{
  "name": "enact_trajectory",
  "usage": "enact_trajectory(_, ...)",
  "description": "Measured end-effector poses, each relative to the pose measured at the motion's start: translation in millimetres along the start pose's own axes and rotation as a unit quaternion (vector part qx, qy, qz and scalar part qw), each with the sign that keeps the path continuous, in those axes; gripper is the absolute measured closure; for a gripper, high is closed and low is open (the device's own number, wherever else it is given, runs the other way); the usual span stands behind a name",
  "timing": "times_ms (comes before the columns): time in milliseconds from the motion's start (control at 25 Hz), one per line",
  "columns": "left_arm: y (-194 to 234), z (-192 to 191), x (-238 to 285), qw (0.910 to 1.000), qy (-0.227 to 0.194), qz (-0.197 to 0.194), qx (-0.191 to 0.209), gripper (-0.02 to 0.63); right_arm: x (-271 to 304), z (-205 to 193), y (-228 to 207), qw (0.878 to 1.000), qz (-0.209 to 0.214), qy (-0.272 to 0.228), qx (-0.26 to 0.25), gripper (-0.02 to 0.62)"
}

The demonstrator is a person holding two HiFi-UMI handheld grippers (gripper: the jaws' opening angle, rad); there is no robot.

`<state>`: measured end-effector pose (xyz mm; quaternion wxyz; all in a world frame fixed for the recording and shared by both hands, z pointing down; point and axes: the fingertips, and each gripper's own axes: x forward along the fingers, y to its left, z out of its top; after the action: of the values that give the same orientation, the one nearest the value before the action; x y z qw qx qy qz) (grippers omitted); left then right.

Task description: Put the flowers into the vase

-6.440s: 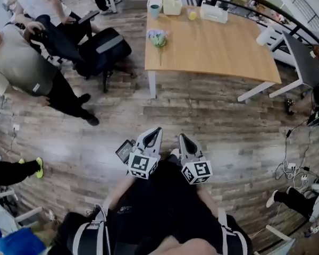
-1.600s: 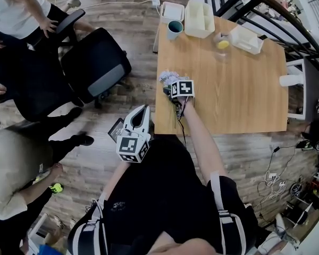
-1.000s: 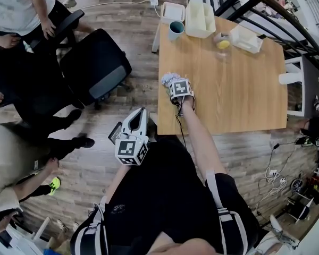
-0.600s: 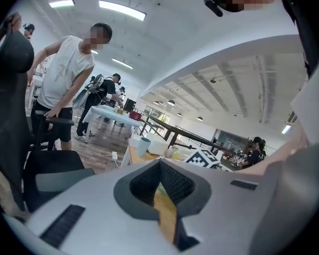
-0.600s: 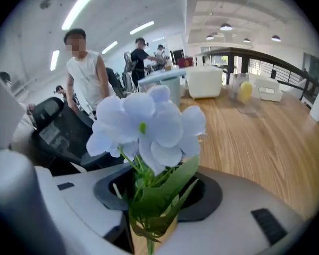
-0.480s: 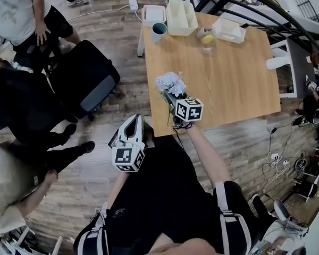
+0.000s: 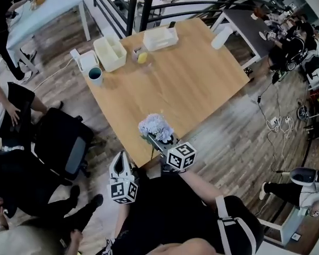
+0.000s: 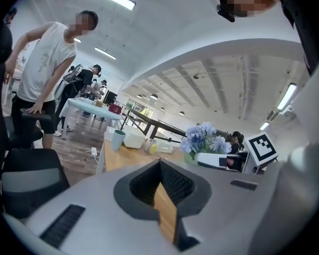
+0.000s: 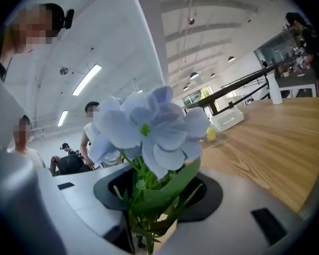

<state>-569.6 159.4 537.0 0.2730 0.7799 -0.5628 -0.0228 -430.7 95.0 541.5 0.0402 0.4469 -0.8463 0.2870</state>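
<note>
The right hand-held gripper (image 7: 158,144), its jaws just closed further, clamps the green stems of the flowers (image 7: 155,126) and holds them in the air over the near corner of the worktop (image 7: 202,84). The left hand-held gripper (image 7: 118,158) hangs off that corner, jaws together and empty. A teal cup (image 7: 95,75), white box (image 7: 110,53), glass (image 7: 141,56) and white tray (image 7: 160,37) line the far left edge with open wood before them, and a black chair (image 7: 64,147) stands beside the near left edge
</note>
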Motion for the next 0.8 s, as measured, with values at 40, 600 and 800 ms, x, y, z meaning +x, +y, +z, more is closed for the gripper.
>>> enact_trajectory(40,-12.2,-3.0,6.7,0.9999,0.003,-0.008,0.009,0.575,-11.8,6.5,-9.1,1.0,-0.005,-0.015,0.005,0.383)
enact_trajectory(600,-290.7,-47.7,118.5,0.9904,-0.037,-0.008,0.133,0.575,-211.0,83.9,-189.2,0.992,0.016,-0.122,0.018,0.383)
enact_trajectory(800,-407.2,-73.8,174.9,0.9836,-0.021,-0.073,0.164,0.575,-292.8,102.4,-267.5,0.989,-0.028,-0.147,0.013,0.383)
